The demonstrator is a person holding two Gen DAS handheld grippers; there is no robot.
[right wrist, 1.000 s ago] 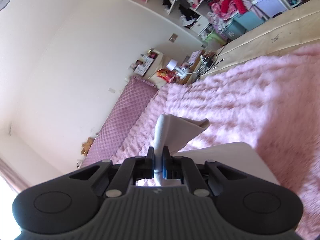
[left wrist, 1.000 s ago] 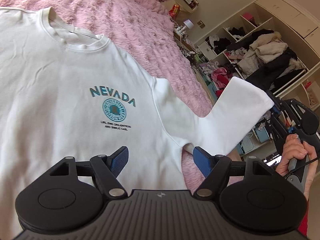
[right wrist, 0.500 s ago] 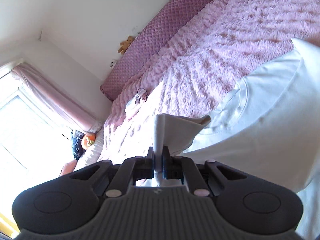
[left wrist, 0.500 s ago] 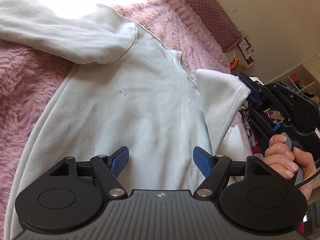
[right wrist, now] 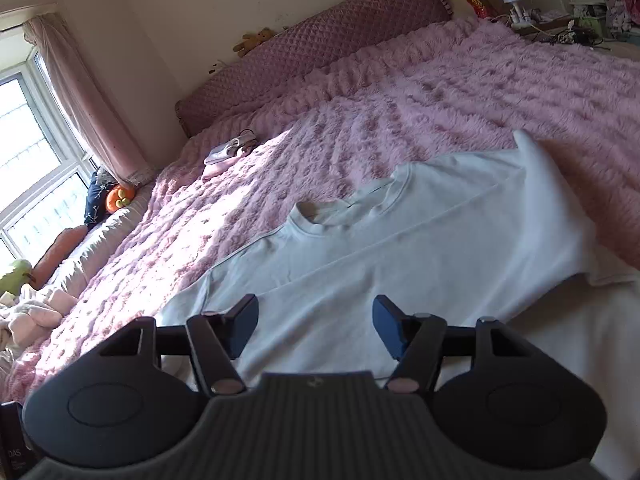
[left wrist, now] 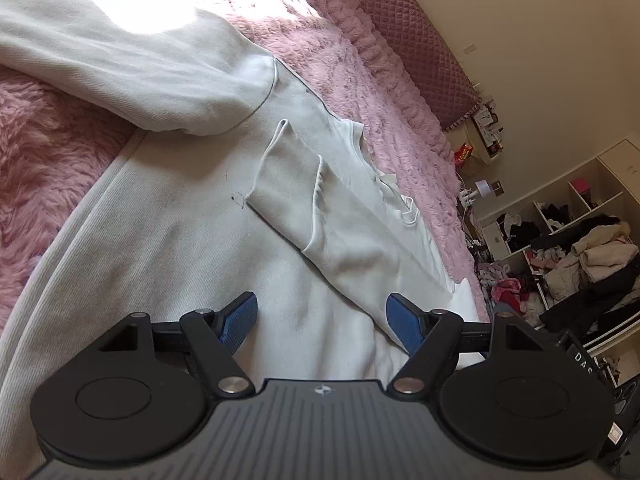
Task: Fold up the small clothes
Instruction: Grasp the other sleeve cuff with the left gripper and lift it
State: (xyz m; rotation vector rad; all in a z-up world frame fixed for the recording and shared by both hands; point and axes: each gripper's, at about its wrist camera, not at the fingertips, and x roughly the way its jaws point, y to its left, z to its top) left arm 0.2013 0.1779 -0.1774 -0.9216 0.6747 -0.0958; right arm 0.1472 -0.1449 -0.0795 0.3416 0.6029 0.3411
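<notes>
While the white cotton sweatshirt (left wrist: 192, 240) lies back-up on the fluffy pink bed blanket (right wrist: 460, 100), one sleeve (left wrist: 340, 232) folded across it, left gripper (left wrist: 322, 322) and right gripper (right wrist: 316, 326) hover with jaws wide apart, holding nothing.

White sweatshirt (right wrist: 400, 248): spread flat on pink fluffy bedspread (right wrist: 460, 100), neckline toward the headboard, one sleeve folded across the body. Right claw (right wrist: 315, 328): fingers apart, holding nothing, just above the sweatshirt's near part. Quilted mauve headboard (right wrist: 320, 44): teddy bear (right wrist: 254, 40) on top. Window (right wrist: 32, 160): far left, pink curtain (right wrist: 88, 104) beside.
</notes>
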